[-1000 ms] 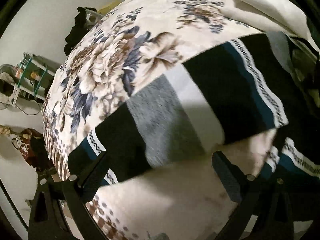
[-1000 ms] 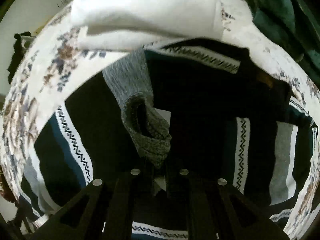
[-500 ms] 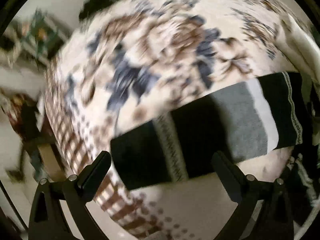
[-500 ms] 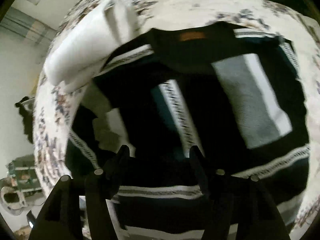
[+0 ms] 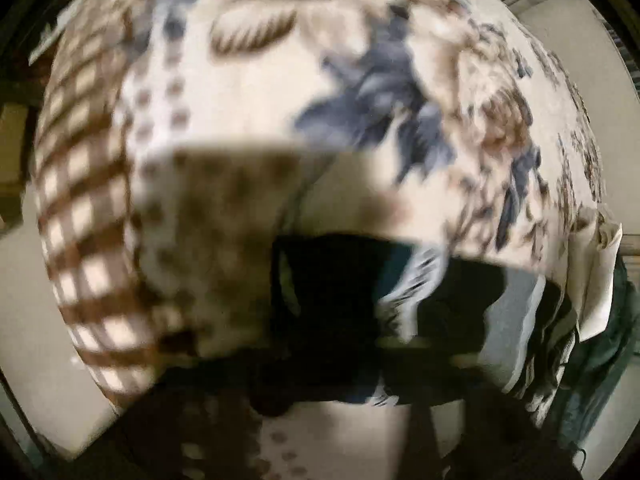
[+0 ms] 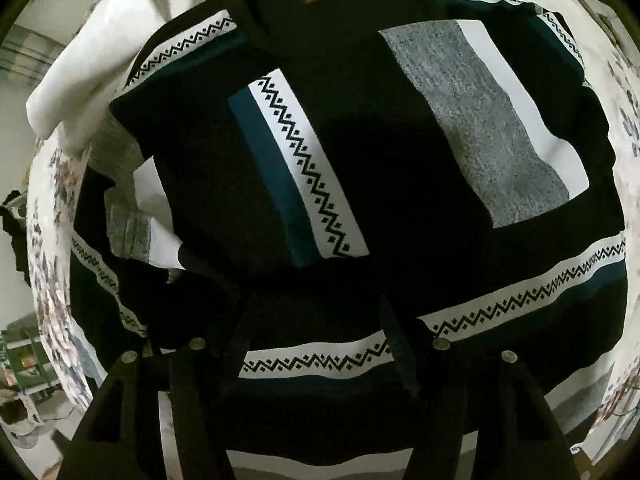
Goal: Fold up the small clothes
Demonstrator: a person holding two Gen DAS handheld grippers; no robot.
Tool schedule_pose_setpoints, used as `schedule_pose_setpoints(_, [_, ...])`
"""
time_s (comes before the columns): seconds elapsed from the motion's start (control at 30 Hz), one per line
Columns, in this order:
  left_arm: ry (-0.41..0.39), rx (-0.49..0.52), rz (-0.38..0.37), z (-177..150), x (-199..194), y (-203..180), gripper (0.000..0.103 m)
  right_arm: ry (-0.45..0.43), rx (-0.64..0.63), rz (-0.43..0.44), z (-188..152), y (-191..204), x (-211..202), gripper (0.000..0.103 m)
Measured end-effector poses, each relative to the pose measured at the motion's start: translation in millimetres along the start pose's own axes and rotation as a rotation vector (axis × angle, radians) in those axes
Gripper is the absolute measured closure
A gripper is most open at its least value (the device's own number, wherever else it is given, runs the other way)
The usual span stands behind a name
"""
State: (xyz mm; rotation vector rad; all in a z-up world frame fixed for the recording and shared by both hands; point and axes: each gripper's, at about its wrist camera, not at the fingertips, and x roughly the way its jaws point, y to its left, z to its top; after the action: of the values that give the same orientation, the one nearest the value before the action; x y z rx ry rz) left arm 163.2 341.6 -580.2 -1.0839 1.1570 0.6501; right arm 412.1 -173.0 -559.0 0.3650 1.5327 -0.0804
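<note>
A black sweater point(image 6: 400, 168) with grey, white and teal panels and zigzag bands lies spread on a floral bedspread point(image 6: 48, 264), a sleeve folded across its chest. My right gripper point(image 6: 320, 344) hovers open and empty over its lower part. In the blurred left wrist view, a dark sleeve end of the sweater point(image 5: 344, 312) lies on the bedspread point(image 5: 240, 80). My left gripper point(image 5: 352, 384) sits at that sleeve end; its fingers are lost in blur and shadow, so I cannot tell whether it grips.
A white garment point(image 6: 92, 68) lies bunched at the sweater's upper left; it also shows in the left wrist view point(image 5: 596, 280). Dark green cloth point(image 5: 600, 360) hangs at the right. A green rack point(image 6: 24, 360) stands beyond the bed's left edge.
My right gripper let go of the grey sleeve cuff, opened and swung over the sweater body. My left gripper swept left along the sleeve to its dark end, view now blurred.
</note>
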Motion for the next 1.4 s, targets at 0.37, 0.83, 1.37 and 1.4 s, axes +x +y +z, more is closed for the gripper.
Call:
schedule_pose_setpoints(0.37, [-0.134,0.125,-0.130,88,-42,-42,0.092,-0.033,-0.079,-0.011,2,17,-7,0.038])
schedule_pose_setpoints(0.83, [0.043,-0.263,-0.296,18,7,16,0.047,-0.029,-0.019,0.004,-9,21,-1,0.017])
schedule_pose_setpoints(1.37, [0.001,-0.363,-0.313,16,6,11,0.045,-0.045,0.038,0.006,0,-35,-26,0.017])
schedule_pose_setpoints(1.4, [-0.003,-0.376,-0.313,23,13,12,0.045,-0.048,0.032,0.005,0,-33,-26,0.017])
